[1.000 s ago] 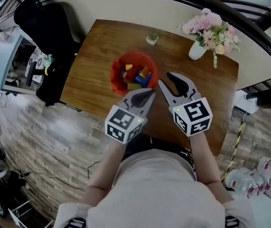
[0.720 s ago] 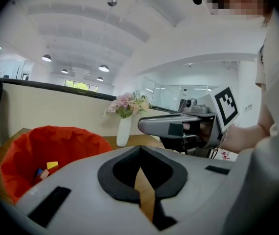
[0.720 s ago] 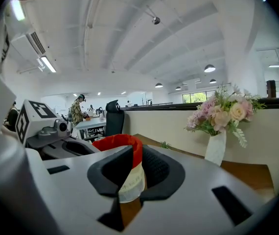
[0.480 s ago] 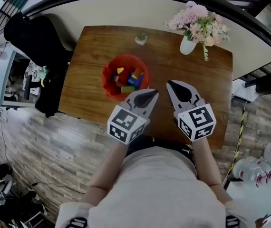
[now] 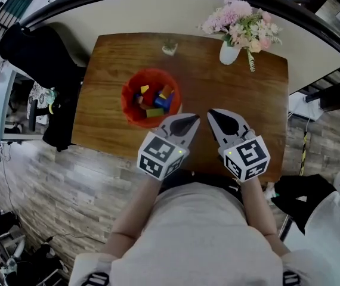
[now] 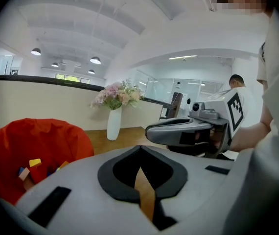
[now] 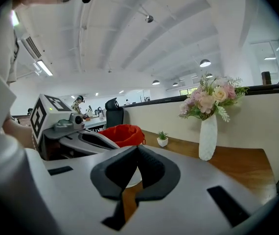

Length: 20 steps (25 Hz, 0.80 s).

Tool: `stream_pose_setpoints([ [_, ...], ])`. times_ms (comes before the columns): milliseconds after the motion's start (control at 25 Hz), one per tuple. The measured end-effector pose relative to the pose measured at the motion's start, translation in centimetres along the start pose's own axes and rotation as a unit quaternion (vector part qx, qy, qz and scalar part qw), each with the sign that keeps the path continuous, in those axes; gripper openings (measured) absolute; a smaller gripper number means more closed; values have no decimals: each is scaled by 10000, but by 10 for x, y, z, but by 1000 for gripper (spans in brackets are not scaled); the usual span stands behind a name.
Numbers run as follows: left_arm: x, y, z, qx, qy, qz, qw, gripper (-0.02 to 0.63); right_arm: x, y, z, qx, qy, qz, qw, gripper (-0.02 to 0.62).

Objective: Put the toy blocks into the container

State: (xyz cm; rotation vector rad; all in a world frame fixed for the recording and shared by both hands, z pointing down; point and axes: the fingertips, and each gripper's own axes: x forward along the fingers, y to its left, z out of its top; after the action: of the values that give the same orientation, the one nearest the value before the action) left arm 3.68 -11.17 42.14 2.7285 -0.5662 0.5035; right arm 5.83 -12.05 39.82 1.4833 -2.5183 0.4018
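Observation:
A red container point(image 5: 128, 107) stands left of centre on the wooden table point(image 5: 218, 85), and several coloured toy blocks point(image 5: 153, 100) lie inside it. The left gripper view shows the container point(image 6: 46, 141) at the left, with a yellow block point(image 6: 34, 162) in it. Near the table's front edge, just right of the container, my left gripper point(image 5: 192, 119) is shut and empty, its tips point(image 6: 140, 147) meeting. My right gripper point(image 5: 210, 112) is beside it, also shut with nothing between its jaws point(image 7: 137, 148). The container point(image 7: 122, 133) is ahead and to the left in the right gripper view.
A white vase of pink flowers point(image 5: 231, 51) stands at the table's far right corner, with a small potted plant point(image 5: 169, 49) at the far middle. A low wall runs behind the table. A dark chair with clothes point(image 5: 36, 52) stands to the left.
The right gripper's jaws, open a second ago, have closed on nothing. Both grippers have drawn back from the container toward the table's front edge.

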Motion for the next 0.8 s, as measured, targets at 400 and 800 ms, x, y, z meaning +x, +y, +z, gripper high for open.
stream_pose_setpoints([
  [400, 9, -6, -15, 40, 317, -139, 9994, 14, -9, 1, -23, 42, 274, -73, 9996, 11],
  [800, 15, -11, -21, -53, 421, -302, 9986, 14, -5, 2, -36, 64, 463, -60, 9989, 11],
])
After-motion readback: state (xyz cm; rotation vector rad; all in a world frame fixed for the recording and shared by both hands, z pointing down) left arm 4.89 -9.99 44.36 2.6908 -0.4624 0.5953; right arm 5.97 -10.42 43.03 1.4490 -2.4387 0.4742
